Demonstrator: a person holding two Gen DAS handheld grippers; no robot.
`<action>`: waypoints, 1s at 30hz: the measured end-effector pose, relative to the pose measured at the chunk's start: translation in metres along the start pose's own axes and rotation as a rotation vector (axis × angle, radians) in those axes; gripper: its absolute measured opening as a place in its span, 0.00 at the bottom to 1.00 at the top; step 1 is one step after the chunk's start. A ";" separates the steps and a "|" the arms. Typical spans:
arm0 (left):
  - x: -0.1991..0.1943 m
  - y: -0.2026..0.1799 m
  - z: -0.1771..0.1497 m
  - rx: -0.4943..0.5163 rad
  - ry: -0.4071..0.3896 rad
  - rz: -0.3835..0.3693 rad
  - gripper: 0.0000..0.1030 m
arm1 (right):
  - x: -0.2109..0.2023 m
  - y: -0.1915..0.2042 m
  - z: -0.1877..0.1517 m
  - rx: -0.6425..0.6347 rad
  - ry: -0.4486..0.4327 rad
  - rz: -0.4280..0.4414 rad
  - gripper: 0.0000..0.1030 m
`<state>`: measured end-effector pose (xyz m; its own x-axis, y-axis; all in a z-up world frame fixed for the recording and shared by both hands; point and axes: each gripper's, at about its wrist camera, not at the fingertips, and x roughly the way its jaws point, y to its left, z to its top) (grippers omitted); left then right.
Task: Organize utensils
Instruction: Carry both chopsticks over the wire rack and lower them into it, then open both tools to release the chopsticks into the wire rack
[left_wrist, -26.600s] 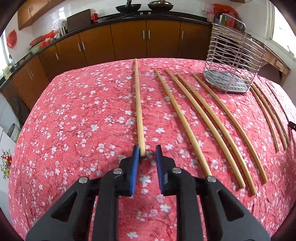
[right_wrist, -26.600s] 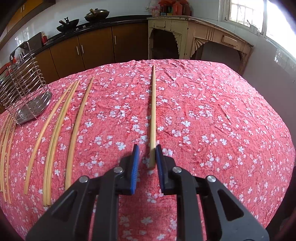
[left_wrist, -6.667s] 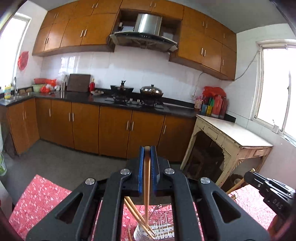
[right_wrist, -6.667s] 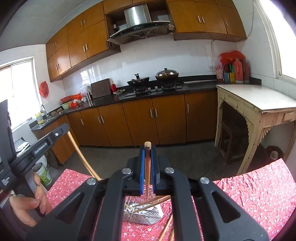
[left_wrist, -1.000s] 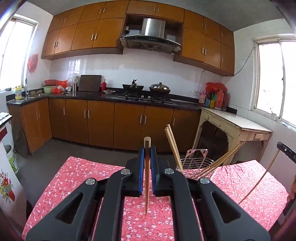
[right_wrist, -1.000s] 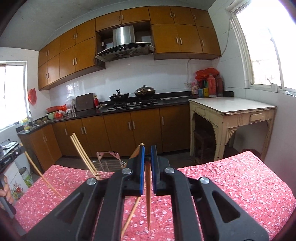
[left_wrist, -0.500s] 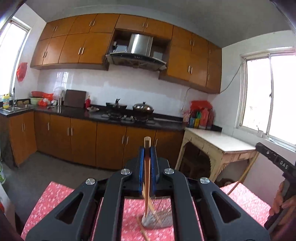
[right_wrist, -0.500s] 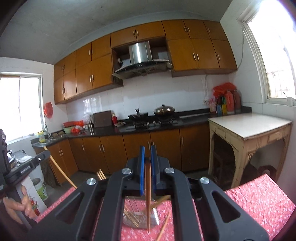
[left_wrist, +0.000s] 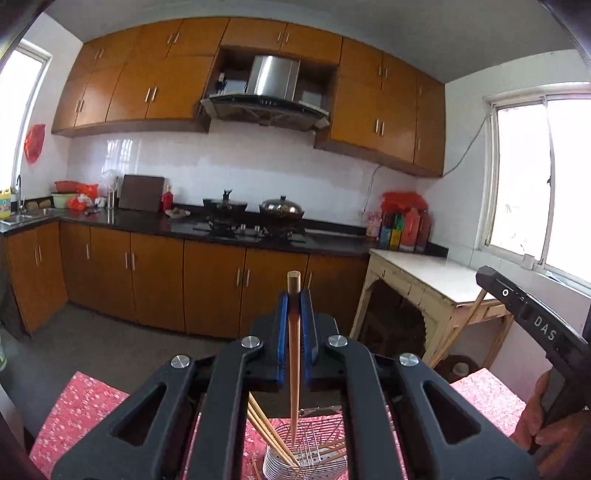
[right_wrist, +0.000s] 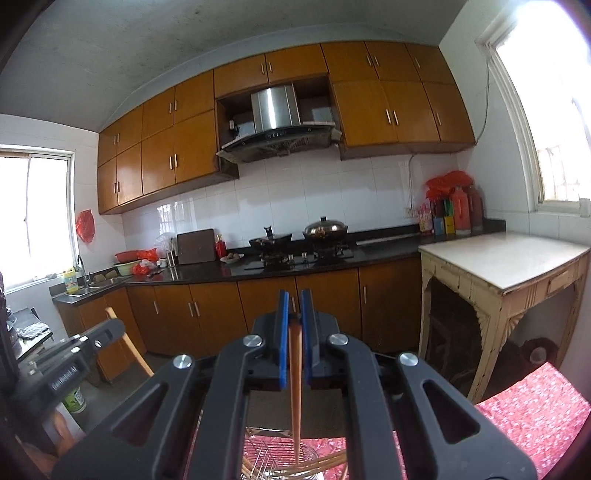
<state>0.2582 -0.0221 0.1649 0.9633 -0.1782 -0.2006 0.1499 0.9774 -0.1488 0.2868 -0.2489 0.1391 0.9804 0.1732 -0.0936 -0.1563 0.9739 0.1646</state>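
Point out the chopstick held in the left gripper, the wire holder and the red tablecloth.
chopstick (left_wrist: 294, 354), left wrist view, mid shaft between the pads.
wire holder (left_wrist: 314, 448), left wrist view, its wire rim.
red tablecloth (right_wrist: 535, 413), right wrist view, bare cloth.

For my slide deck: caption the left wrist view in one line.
Left tool shut on an upright chopstick, tip hanging over the wire holder with chopsticks on the red tablecloth.

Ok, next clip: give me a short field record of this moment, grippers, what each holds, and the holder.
left gripper: shut on a chopstick, tip hanging down over the wire holder
right gripper: shut on a second chopstick, also pointing down
wire holder contents: several chopsticks leaning inside
surface: red floral tablecloth
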 end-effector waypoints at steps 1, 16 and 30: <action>0.006 0.000 -0.002 -0.001 0.008 0.005 0.06 | 0.007 -0.001 -0.003 0.006 0.010 0.002 0.07; 0.046 0.008 -0.029 -0.019 0.119 0.037 0.06 | 0.060 -0.009 -0.048 0.018 0.124 0.009 0.07; 0.031 0.011 -0.028 -0.017 0.128 0.100 0.36 | 0.049 -0.027 -0.061 0.014 0.170 -0.063 0.42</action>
<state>0.2835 -0.0199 0.1295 0.9369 -0.0942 -0.3368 0.0500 0.9892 -0.1377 0.3321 -0.2581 0.0701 0.9537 0.1357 -0.2683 -0.0928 0.9816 0.1666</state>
